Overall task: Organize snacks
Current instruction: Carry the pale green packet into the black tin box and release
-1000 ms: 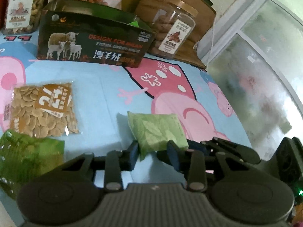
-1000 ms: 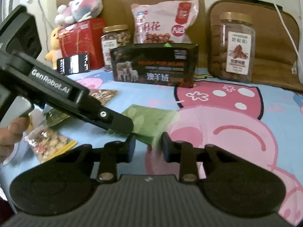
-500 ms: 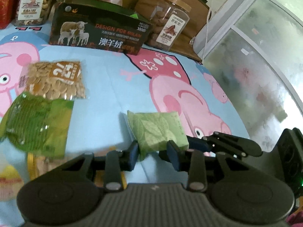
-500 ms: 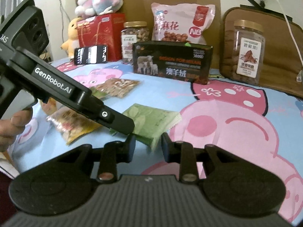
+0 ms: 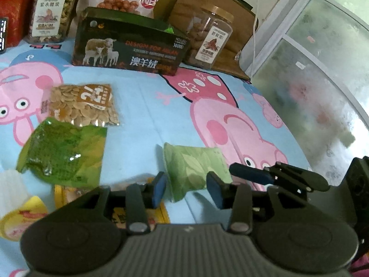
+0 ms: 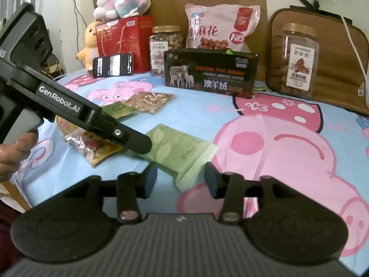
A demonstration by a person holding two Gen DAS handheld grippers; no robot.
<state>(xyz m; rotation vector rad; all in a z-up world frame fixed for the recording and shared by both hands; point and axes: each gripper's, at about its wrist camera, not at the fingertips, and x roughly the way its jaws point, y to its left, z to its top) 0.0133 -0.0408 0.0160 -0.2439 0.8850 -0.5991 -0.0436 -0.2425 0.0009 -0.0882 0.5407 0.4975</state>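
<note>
A light green leaf-print snack packet (image 5: 194, 169) lies on the cartoon-pig sheet (image 5: 143, 106); it also shows in the right wrist view (image 6: 182, 152). My left gripper (image 5: 186, 191) is open, its jaws either side of the packet's near end. My right gripper (image 6: 180, 181) is open too, its jaws flanking the packet's other end. A seed packet (image 5: 83, 105), a dark green packet (image 5: 62, 152) and a yellow packet (image 6: 96, 147) lie to the left.
A dark sheep-print box (image 5: 129, 48), two nut jars (image 5: 53, 13) (image 5: 207, 39), a pink snack bag (image 6: 219, 30), a red gift box (image 6: 122, 41) and a phone (image 6: 113, 65) stand at the back. A glass door (image 5: 311, 80) is on the right.
Both grippers opened wider around the green packet. Both views drew back a little, with more of the snack pile showing at left.
</note>
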